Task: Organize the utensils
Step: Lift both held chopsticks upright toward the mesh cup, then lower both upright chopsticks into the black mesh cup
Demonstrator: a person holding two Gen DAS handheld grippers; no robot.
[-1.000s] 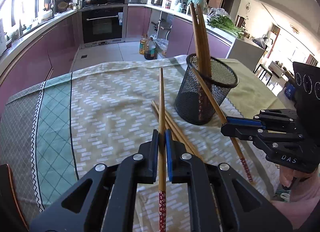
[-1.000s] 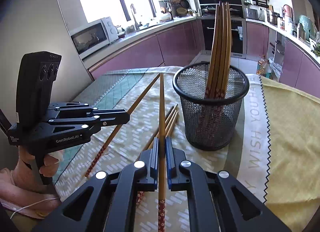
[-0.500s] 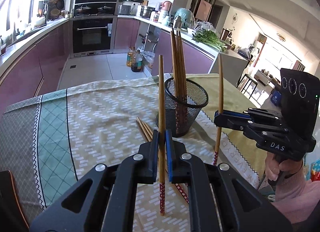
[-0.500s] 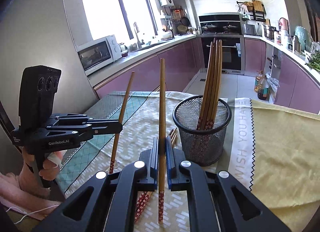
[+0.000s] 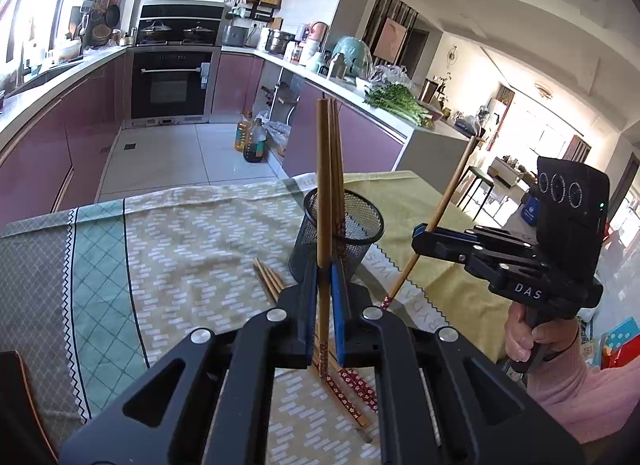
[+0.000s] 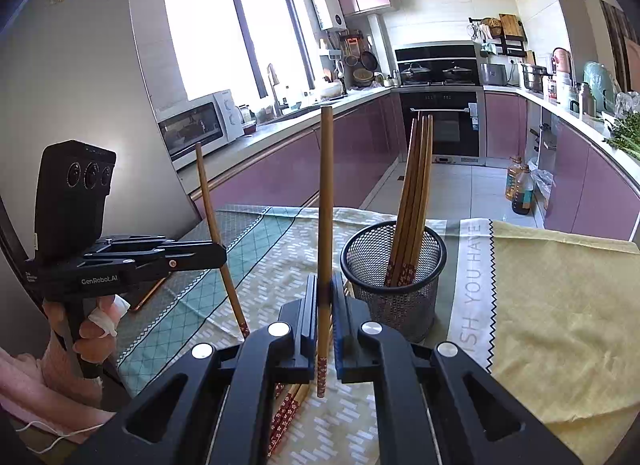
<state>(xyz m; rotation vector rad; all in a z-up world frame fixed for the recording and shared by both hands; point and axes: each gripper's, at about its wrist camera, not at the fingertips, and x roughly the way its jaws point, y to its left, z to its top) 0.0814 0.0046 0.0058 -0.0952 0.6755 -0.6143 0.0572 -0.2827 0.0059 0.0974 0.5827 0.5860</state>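
1. Wooden chopstick, brown, red-patterned end low: one stands nearly upright in your left claw [image 5: 324, 329], centre of the left wrist view, pads clamped on its lower shaft.
2. A second chopstick [image 6: 325, 249] of the same kind stands upright in your right claw [image 6: 325, 329], centre of the right wrist view, pads pressed together on it just above the patterned end.
3. Black mesh cup [image 6: 394, 289], right of centre in the right wrist view, stands on the cloth-covered worktop [image 6: 560, 325] and holds several chopsticks that lean against its rim.
4. Loose chopsticks [image 5: 268, 279] lie on the cloth just left of the cup in the left wrist view, passing under your left claw toward the lower centre.
5. Handling, as a judgement: light, stiff, thin and smooth. A stick pinched at one narrow spot will likely pivot or slide if bumped, so keep it vertical.
6. Where to hold: the lower shaft grip leaves a long top free. For those on the cloth, take one near mid-length, where it balances.
7. Caution: the cup looks light, and a stick knocked against its rim may tip it.
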